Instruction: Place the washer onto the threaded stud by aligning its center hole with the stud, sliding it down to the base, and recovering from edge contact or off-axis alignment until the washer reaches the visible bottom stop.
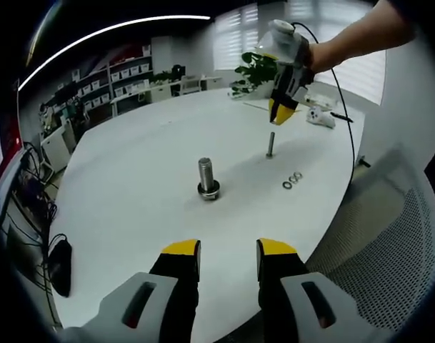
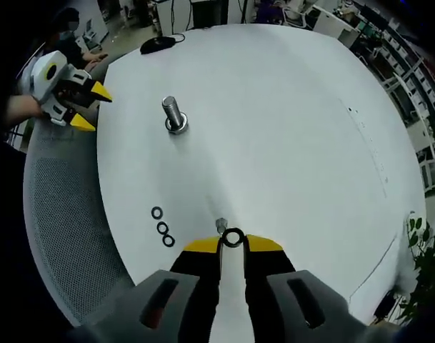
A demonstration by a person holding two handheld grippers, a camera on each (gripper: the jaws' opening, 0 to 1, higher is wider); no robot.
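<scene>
Hovering washer [image 2: 232, 237] in right hand-held gripper [image 2: 232, 244] above stud [image 2: 220, 225]

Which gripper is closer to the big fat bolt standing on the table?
Left. The left gripper is open at the table edge, facing the big bolt. The right gripper is farther off, holding a washer above the thin stud.

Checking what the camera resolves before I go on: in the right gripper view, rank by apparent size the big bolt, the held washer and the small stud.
1. Big bolt, clearly largest.
2. Held washer in the right gripper.
3. Small stud, mostly hidden behind the washer.
The washer is nearest the camera, so its rank is unsure.
</scene>
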